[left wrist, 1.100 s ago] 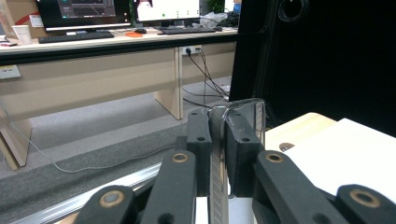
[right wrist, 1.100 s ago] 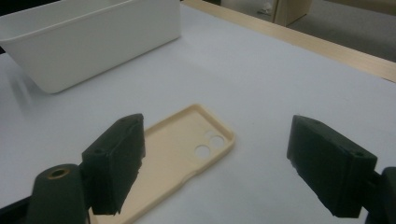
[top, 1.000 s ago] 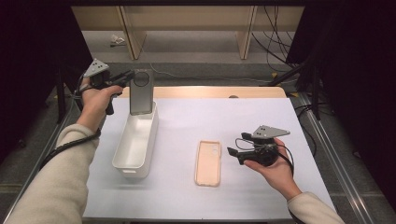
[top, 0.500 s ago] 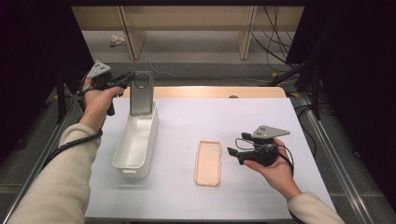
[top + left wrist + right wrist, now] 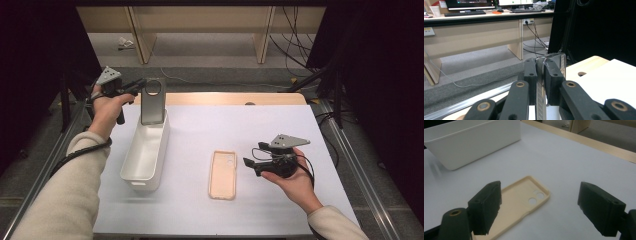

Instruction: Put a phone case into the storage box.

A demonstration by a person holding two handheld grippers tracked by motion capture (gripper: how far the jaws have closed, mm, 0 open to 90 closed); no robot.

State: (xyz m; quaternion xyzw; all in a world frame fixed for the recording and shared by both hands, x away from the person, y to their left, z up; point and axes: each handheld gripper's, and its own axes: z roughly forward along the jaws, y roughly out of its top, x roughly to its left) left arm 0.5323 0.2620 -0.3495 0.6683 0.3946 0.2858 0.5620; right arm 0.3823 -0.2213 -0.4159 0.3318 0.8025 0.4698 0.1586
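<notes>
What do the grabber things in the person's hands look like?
Each gripper, left and right, is black with two blocky jaws on hinged bars with brass-coloured pins. A grey three-cornered plate sits on top, and a black cable trails off. The person's sleeves are light beige.

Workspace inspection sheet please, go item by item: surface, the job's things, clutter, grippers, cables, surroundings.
Surface: white table top, wooden strip along the far edge.
Job's things: dark phone held upright over the far end of the white bin; beige phone case lying flat, inside up, right of the bin.
Clutter: nothing seen.
Grippers: left gripper shut on the phone's edge; right gripper open, low over the table beside the case, holding nothing.
Cables: one trails from the left gripper along the sleeve; more on the floor behind.
Surroundings: dark screens at both sides, wooden desk legs beyond.
</notes>
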